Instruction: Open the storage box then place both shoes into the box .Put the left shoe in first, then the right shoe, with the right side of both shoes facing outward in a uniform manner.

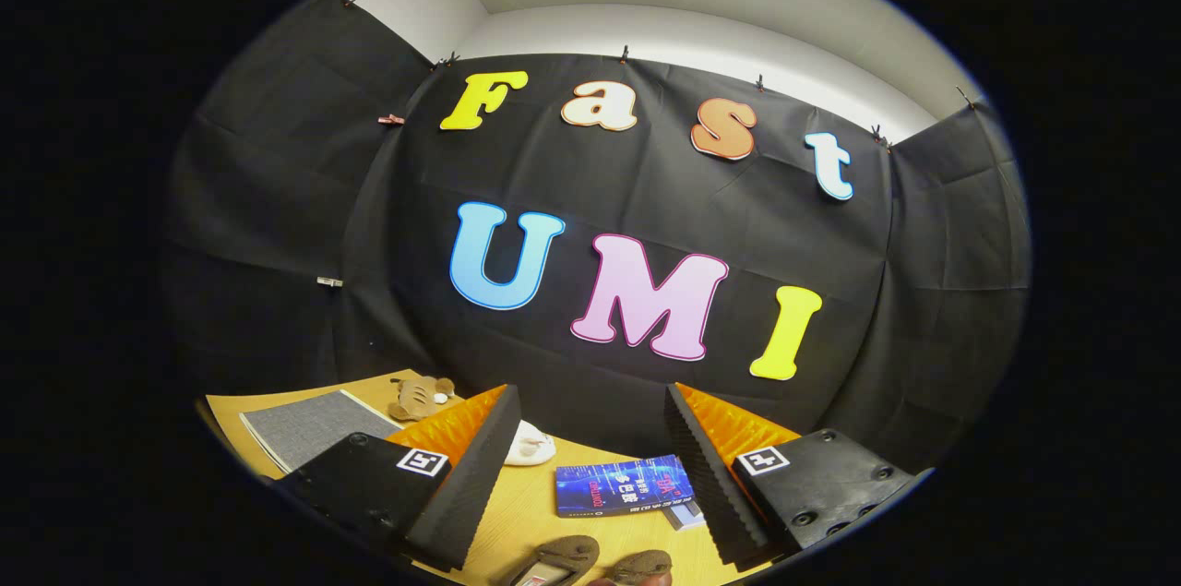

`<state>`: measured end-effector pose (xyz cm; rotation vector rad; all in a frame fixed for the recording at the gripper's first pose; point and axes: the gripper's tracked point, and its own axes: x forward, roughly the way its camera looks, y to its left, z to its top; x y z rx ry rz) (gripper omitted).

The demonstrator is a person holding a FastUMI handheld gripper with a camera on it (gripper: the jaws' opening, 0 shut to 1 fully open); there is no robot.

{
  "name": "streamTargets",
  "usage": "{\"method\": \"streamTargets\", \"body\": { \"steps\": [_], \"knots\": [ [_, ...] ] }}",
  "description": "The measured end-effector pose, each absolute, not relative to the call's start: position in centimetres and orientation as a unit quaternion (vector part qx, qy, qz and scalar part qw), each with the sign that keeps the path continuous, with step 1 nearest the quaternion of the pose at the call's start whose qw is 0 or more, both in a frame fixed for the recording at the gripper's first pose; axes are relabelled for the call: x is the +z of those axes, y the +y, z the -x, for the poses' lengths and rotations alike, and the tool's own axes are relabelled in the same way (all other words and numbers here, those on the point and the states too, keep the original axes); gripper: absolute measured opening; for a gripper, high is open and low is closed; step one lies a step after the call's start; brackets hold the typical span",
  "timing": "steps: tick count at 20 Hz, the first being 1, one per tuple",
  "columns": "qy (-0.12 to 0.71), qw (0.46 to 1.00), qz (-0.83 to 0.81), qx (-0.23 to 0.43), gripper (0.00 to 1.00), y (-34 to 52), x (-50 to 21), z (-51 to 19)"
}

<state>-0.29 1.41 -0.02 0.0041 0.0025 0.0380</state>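
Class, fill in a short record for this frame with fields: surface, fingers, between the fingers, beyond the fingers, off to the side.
surface: wooden table
fingers: gripper open, holding nothing
between the fingers: blue book flat on the table; tops of two brown shoes nearest the camera
beyond the fingers: small white object, kind unclear
off to the side: grey mat and a brown plush toy

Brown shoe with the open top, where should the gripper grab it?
On the brown shoe, probably the rim of its opening, from above: the opening faces up, so one finger could go inside and one outside. The gripper is open, with the shoe low between its fingers and only partly seen.
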Motion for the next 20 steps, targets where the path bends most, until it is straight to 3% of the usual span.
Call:
{"method": "streamTargets", "body": {
  "steps": [12,20],
  "knots": [
    [0.0,1.0,-0.002,0.021,0.97,1.4,-0.3,0.4],
    [0.032,0.983,-0.065,0.168,0.96,8.6,-2.6,-0.6]
  ]
}}
